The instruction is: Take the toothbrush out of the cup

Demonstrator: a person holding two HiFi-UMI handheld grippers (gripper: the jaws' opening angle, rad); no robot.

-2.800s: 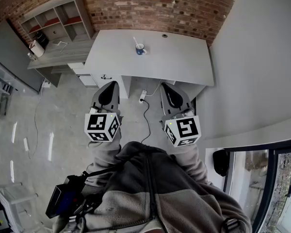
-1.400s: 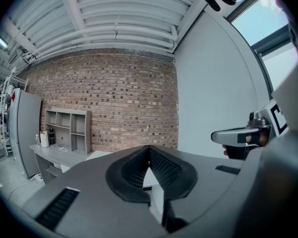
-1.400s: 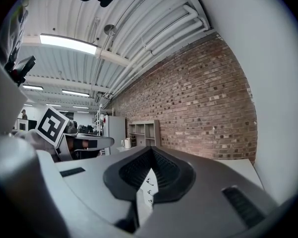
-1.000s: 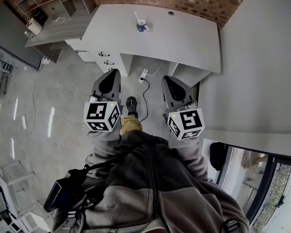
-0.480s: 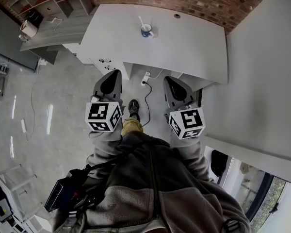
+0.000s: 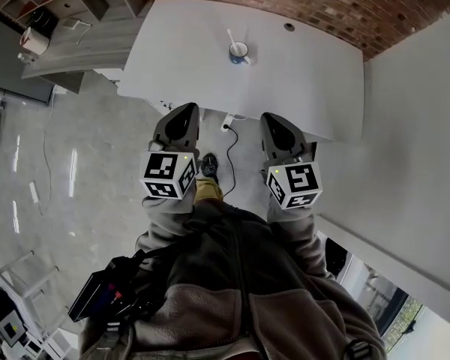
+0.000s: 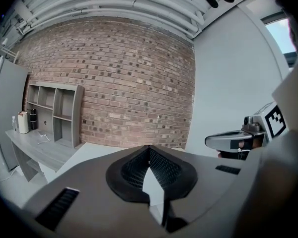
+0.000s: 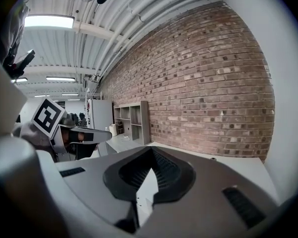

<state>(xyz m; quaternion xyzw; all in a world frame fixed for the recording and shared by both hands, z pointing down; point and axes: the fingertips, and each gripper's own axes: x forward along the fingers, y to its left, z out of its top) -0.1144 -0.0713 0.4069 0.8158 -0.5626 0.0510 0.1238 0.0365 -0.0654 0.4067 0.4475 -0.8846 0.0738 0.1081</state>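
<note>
White desk top [image 6: 300, 88] carries the cup [image 6: 239, 53], blue outside, set toward the far edge by the brick wall [image 6: 322, 6]. We see the toothbrush [image 6: 230, 37] standing in it. Its stem pokes above the rim and leans left and away from us, so the long axis is near upright with a tilt. Which end is up is too small for us to tell.

Left gripper [image 6: 186, 111] and right gripper [image 6: 271, 120] hang side by side at the desk's near edge, over the floor, both well apart from the cup. In each gripper view the jaws meet tip to tip with nothing between them. Neither gripper view shows the cup.

Key relation: the cup lies ahead of both tools, between their two lines and a bit toward the right one. We judge the right gripper slightly nearer, though the margin is small.

The task is not started, since the toothbrush sits fully in the cup. We think the next move needs a forward reach over the desk, jaws parted, and a pinch on the stem above the rim. Then a lift along the lean, up and slightly left, or the cup may tip.
</note>
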